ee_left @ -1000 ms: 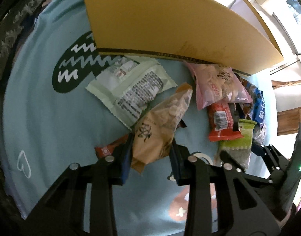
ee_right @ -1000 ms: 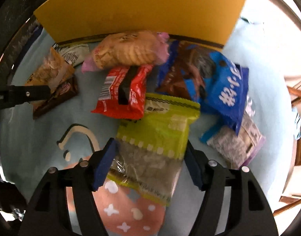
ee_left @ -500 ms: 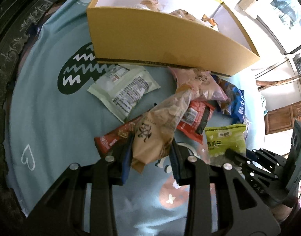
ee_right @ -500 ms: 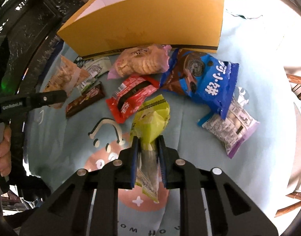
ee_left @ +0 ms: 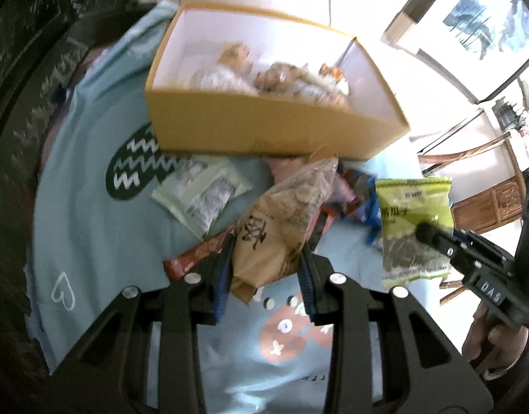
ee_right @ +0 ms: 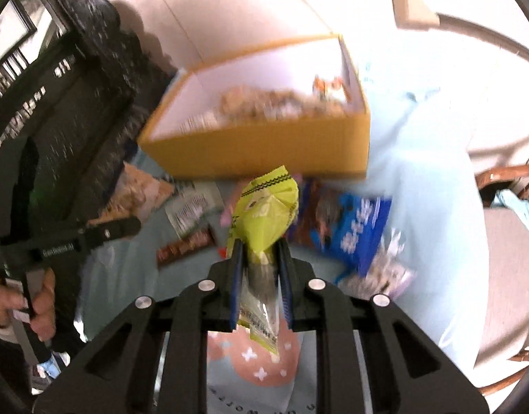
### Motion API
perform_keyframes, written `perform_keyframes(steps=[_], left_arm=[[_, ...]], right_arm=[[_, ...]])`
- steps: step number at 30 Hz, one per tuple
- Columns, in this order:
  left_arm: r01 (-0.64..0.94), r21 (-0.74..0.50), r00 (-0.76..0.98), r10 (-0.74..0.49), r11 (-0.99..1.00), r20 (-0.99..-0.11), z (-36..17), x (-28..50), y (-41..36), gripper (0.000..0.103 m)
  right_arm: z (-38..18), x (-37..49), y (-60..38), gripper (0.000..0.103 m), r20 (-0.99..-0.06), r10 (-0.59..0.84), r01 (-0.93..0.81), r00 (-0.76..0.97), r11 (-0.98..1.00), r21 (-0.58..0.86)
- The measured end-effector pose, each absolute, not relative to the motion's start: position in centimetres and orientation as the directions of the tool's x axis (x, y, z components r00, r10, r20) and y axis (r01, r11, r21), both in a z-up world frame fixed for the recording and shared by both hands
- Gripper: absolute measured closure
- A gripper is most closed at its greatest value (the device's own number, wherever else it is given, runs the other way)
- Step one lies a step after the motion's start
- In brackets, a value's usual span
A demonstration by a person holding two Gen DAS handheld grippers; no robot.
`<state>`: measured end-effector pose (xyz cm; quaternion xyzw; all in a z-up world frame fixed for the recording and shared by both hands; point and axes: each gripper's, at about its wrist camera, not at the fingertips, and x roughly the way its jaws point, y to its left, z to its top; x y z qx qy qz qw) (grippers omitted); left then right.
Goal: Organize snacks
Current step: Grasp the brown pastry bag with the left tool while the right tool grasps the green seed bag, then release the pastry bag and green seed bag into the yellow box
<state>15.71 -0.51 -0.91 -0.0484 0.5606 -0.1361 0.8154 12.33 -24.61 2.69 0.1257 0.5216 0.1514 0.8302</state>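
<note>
In the left wrist view my left gripper is shut on a brown paper snack bag, held up above the cloth. My right gripper is shut on a lime-green snack bag, squeezed narrow between the pads and also lifted. From the left wrist view the green bag hangs at the right, level with the brown one. Behind both stands an open yellow box with several snacks inside. In the right wrist view the box is straight ahead.
On the light blue cloth in front of the box lie a white-green packet, a red-brown bar, a blue cookie bag and a purple-edged packet. A person's hand holds the left gripper. Dark carved furniture stands at the left.
The right gripper closed on the green bag and lifted it off the cloth. Both grippers rose with their bags, and the inside of the box came into view.
</note>
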Motion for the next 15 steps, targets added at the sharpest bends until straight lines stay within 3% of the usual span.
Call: perform_keyframes(steps=[8,15], left_arm=[[0.176,-0.249,0.465,-0.304,0.952,-0.832,5.2,20.3,-1.7,0.069],[0.179,-0.228,0.497,-0.288,0.957,-0.819,7.4,26.6,-3.9,0.069]], right_arm=[[7.6,17.8,-25.5,0.084,-0.738,0.405,-0.138,0.539,0.908,0.397],[7.6,23.6,-25.2,0.084,-0.714,0.396,-0.100,0.578,0.902,0.420]])
